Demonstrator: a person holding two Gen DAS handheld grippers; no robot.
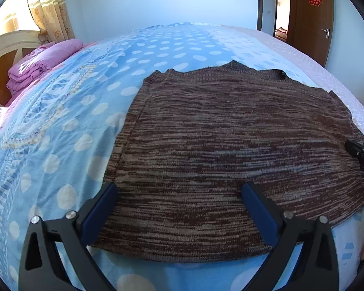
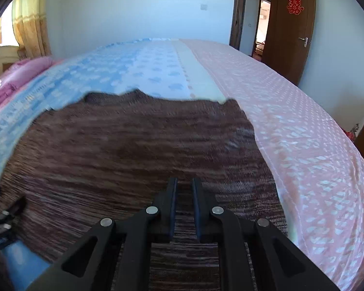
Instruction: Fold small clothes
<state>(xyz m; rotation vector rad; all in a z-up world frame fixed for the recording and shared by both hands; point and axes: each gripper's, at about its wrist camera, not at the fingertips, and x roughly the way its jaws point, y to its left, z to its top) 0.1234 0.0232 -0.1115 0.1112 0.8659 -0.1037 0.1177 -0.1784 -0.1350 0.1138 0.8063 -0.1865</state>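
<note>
The brown knit garment (image 1: 230,150) is spread on the bed (image 1: 60,121). The left tool (image 1: 179,191) is held wide apart at lower centre; the right tool (image 2: 184,186) is nearly closed, nothing seen gripped.

1. Bright daylight comes through the curtain (image 1: 48,12) at far left, giving a cool blue cast
2. Left wrist view is sharp; right wrist view shows motion blur on the sweater (image 2: 133,150)
3. Fisheye bending curves the bed (image 1: 60,121); corners vignette black
</note>
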